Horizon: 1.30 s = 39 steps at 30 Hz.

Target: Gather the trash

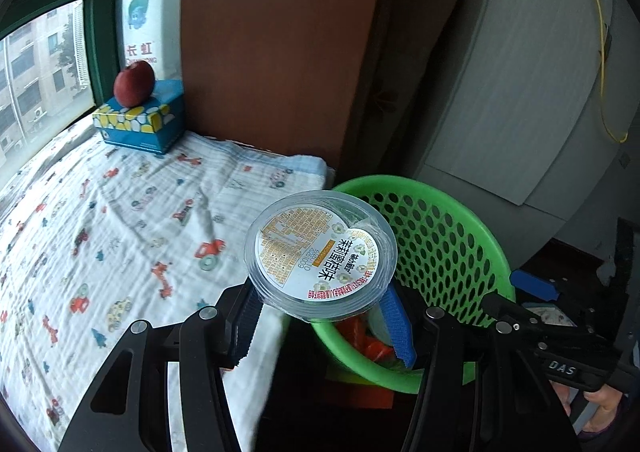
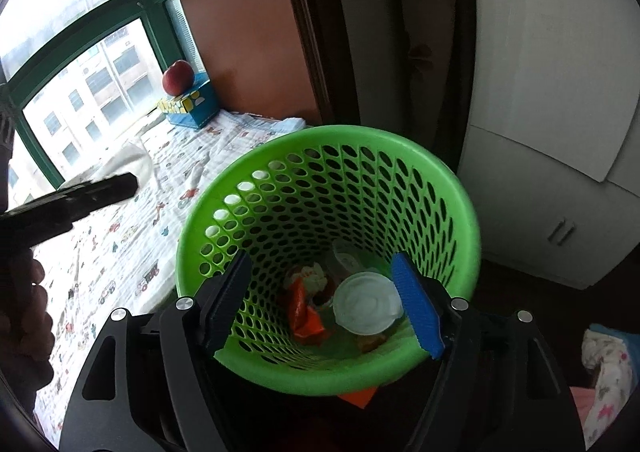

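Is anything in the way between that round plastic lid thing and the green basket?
Nothing visible blocks it. The left gripper holds the clear plastic lid right by the green basket, whose top is open. The right gripper hangs over the basket mouth with open, empty fingers, so it might crowd the drop a little.

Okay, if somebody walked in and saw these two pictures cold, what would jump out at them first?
Probably the bright green perforated plastic basket beside the bed, with a white round lid and orange wrappers in its bottom. Next, the clear round plastic tub with a printed label, gripped in the left claw just at the basket's rim. Far back by the window, a red apple sits on a blue tissue box.
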### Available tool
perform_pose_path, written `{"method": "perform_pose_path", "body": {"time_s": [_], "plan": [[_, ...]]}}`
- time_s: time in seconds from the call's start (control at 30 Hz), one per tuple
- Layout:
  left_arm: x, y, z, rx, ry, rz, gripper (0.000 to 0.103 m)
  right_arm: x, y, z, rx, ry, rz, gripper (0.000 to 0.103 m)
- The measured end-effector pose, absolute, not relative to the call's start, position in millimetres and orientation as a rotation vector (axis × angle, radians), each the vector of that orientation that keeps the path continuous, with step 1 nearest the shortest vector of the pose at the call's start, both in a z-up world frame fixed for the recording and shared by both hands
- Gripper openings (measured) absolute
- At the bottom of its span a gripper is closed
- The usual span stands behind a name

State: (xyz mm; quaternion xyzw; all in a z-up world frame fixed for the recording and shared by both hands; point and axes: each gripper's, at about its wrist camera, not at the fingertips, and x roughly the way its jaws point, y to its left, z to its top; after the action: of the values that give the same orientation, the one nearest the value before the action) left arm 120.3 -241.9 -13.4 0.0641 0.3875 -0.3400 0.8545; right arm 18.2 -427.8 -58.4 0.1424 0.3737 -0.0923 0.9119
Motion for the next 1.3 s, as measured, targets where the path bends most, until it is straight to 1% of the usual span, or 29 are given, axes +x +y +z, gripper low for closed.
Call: {"method": "perform_pose_path", "body": {"time_s": [0.43, 0.47, 0.53, 0.7, 0.77, 0.97, 1.03, 1.3], "plan": [[110, -276, -25, 0.163, 0.852, -0.769, 0.054, 5, -427, -61, 0.295, 0.750, -0.185, 0.074], [111, -277, -26, 0.162, 0.858, -0.773, 0.055, 5, -427, -61, 0.297, 0.750, -0.185, 0.074], [110, -279, -27, 0.154, 0.860, -0.777, 0.063, 4, -427, -62, 0.307, 0.748, -0.182, 0.074], [107, -279, -27, 0.151, 0.856, -0.787, 0.066, 1, -426, -64, 0.320, 0.751, -0.176, 0.074], [107, -274, -27, 0.140, 0.859, -0.779, 0.069, 1, -424, -65, 0.324, 0.752, -0.169, 0.074], [108, -249, -22, 0.123, 0.849, -0.727, 0.071, 3, -409, -59, 0.314, 0.744, -0.145, 0.076], [108, -237, -18, 0.124, 0.834, -0.697, 0.080, 4, -404, -56, 0.301, 0.738, -0.141, 0.077], [109, -193, -11, 0.107, 0.797, -0.590, 0.089, 12, -380, -46, 0.243, 0.727, -0.124, 0.081]]}}
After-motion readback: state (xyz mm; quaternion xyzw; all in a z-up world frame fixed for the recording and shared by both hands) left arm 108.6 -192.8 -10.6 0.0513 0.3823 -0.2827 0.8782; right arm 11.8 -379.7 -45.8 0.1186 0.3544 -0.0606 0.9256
